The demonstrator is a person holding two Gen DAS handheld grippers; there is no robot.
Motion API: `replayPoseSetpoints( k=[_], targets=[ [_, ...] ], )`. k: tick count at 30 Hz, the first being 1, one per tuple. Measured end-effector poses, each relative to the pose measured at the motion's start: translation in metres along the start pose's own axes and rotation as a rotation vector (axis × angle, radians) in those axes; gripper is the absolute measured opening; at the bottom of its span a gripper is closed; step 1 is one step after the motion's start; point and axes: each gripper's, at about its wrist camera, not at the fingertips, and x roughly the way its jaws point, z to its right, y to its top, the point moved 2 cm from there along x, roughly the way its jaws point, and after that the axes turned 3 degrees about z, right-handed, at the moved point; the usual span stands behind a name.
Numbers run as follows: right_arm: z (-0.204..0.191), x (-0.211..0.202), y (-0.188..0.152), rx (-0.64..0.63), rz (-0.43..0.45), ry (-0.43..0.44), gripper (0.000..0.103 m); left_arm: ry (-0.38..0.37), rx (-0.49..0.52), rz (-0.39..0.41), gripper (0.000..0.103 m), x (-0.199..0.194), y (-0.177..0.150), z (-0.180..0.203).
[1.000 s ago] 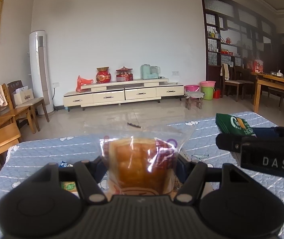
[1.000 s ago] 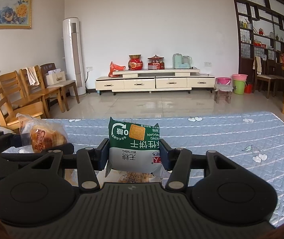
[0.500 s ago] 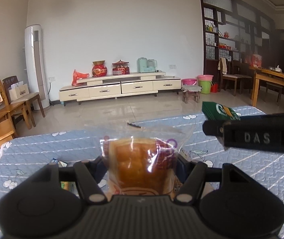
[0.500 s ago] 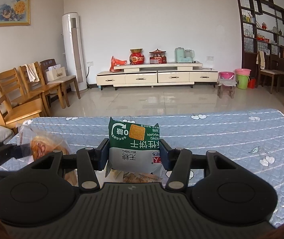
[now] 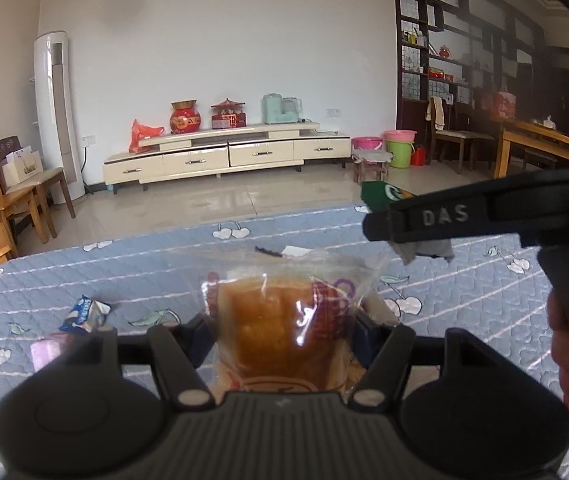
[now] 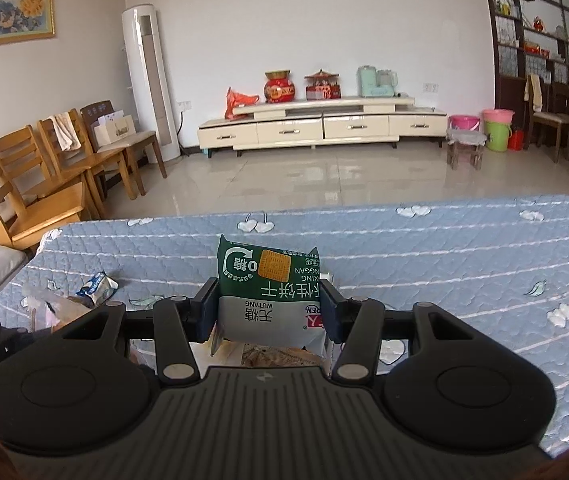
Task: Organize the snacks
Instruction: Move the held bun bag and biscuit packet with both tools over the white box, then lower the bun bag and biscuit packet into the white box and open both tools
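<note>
Left gripper point(image 5: 284, 328) has dipped toward the quilted table point(image 5: 144, 280) — small blue packet point(image 5: 84, 314) now visible.
Clenched on bread packet point(image 5: 284, 328); right gripper point(image 6: 270, 308) grasps green biscuit packet point(image 6: 268, 280).

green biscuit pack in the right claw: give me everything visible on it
The biscuit pack is a sealed plastic pillow pouch, green on its far half and white-grey on its near half, printed with a square biscuit picture, a "0" sugar mark and Chinese lettering that reads upside down in the right wrist view. It stands roughly upright, clamped at both sides by the right claw, above the blue quilted tabletop. In the left wrist view only its green end and grey end show past the claw's finger.
</note>
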Motion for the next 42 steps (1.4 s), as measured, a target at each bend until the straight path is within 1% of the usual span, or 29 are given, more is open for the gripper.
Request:
replayPoseSetpoints(
  k=[7, 10, 13, 20, 23, 24, 25, 26, 27, 28, 30, 34, 36, 38, 39, 40, 42],
  targets=[
    [-0.004, 0.012, 0.003, -0.010, -0.043, 0.004, 0.064, 0.006, 0.001, -0.019, 0.066, 0.012, 0.000, -0.001],
    [-0.005, 0.015, 0.005, -0.005, -0.057, 0.005, 0.064, 0.010, 0.000, -0.023, 0.066, 0.021, 0.003, -0.003],
    [-0.006, 0.017, 0.007, -0.002, -0.061, 0.000, 0.064, -0.001, 0.004, -0.030, 0.066, 0.034, 0.006, -0.001],
    [-0.007, 0.030, 0.013, -0.009, -0.076, -0.010, 0.064, -0.061, 0.024, -0.041, 0.066, 0.066, 0.009, 0.010],
    [-0.008, 0.038, 0.013, -0.005, -0.087, -0.012, 0.064, -0.115, 0.025, -0.051, 0.067, 0.078, 0.010, 0.013],
    [-0.008, 0.040, 0.013, -0.002, -0.090, -0.013, 0.065, -0.139, 0.026, -0.056, 0.071, 0.082, 0.010, 0.014],
    [-0.008, 0.042, 0.013, 0.001, -0.093, -0.016, 0.065, -0.147, 0.030, -0.061, 0.081, 0.085, 0.008, 0.014],
    [-0.007, 0.042, 0.012, 0.003, -0.096, -0.018, 0.067, -0.143, 0.031, -0.055, 0.084, 0.085, 0.006, 0.014],
    [-0.006, 0.044, 0.012, 0.009, -0.099, -0.019, 0.074, -0.146, 0.026, -0.044, 0.090, 0.083, 0.005, 0.012],
    [-0.004, 0.044, 0.011, 0.018, -0.094, -0.014, 0.074, -0.152, 0.018, -0.039, 0.091, 0.081, 0.003, 0.010],
    [-0.002, 0.044, 0.011, 0.028, -0.094, -0.013, 0.088, -0.146, 0.011, -0.039, 0.091, 0.076, -0.001, 0.006],
    [-0.002, 0.030, 0.008, 0.048, -0.080, -0.027, 0.088, -0.129, -0.012, -0.055, 0.091, 0.064, -0.004, -0.002],
    [-0.005, 0.020, 0.008, 0.046, -0.069, -0.033, 0.088, -0.108, -0.026, -0.050, 0.091, 0.054, -0.003, -0.005],
    [-0.010, 0.007, 0.007, 0.034, -0.055, -0.042, 0.088, -0.095, -0.039, -0.045, 0.097, 0.045, -0.002, -0.009],
    [-0.013, 0.000, 0.006, 0.024, -0.044, -0.049, 0.090, -0.088, -0.047, -0.037, 0.099, 0.039, -0.001, -0.011],
    [-0.016, -0.009, 0.006, 0.012, -0.032, -0.060, 0.091, -0.085, -0.053, -0.027, 0.099, 0.032, 0.000, -0.013],
    [-0.020, -0.022, 0.008, -0.003, -0.005, -0.073, 0.100, -0.081, -0.061, -0.018, 0.099, 0.023, 0.002, -0.019]
  ],
)
